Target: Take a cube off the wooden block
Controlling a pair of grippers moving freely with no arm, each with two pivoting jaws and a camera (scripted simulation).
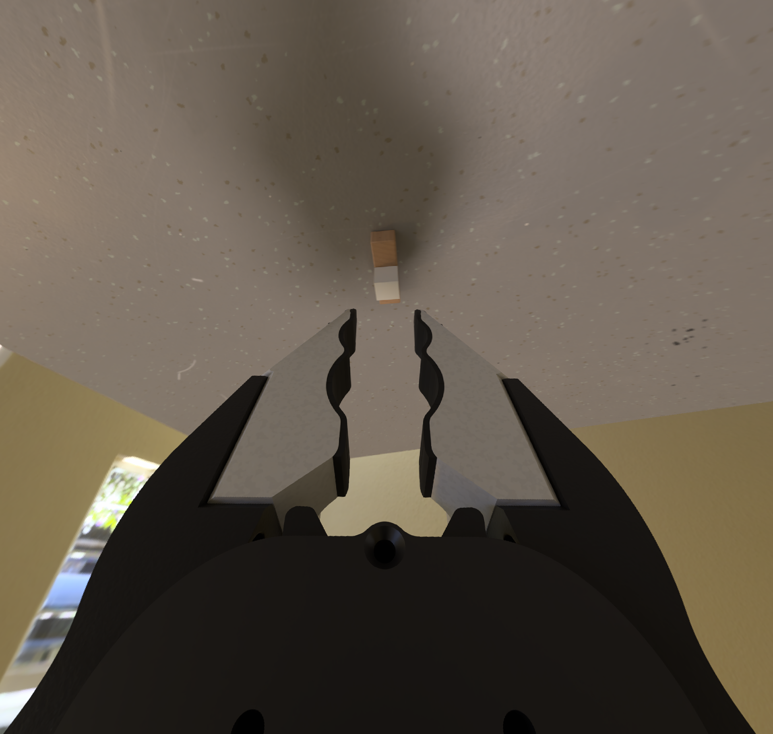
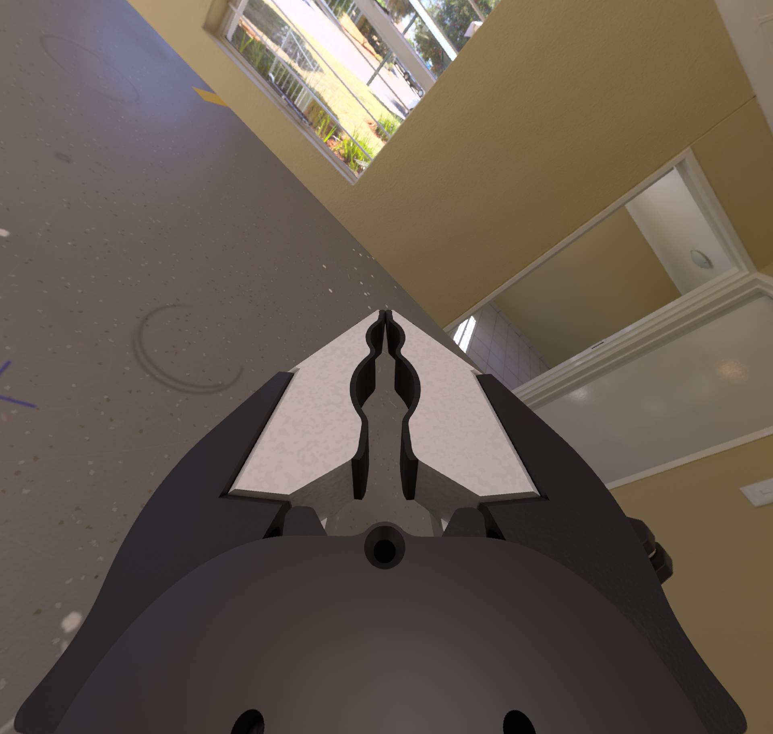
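In the left wrist view a long wooden block (image 1: 383, 249) lies on the speckled grey surface (image 1: 167, 170), running away from me. A small white cube (image 1: 386, 284) sits on its near end. My left gripper (image 1: 385, 311) is open and empty, its fingertips just short of the cube, with the cube lined up with the gap between them. My right gripper (image 2: 385, 311) is shut and empty, over the edge of the grey surface (image 2: 125, 254). The block and the cube do not show in the right wrist view.
A dark shadow (image 1: 364, 162) lies on the surface around and beyond the block. The surface edge runs below my left fingers, with yellow walls (image 1: 669, 484) beyond. The right wrist view shows a window (image 2: 334, 66), yellow walls and a doorway (image 2: 585, 287).
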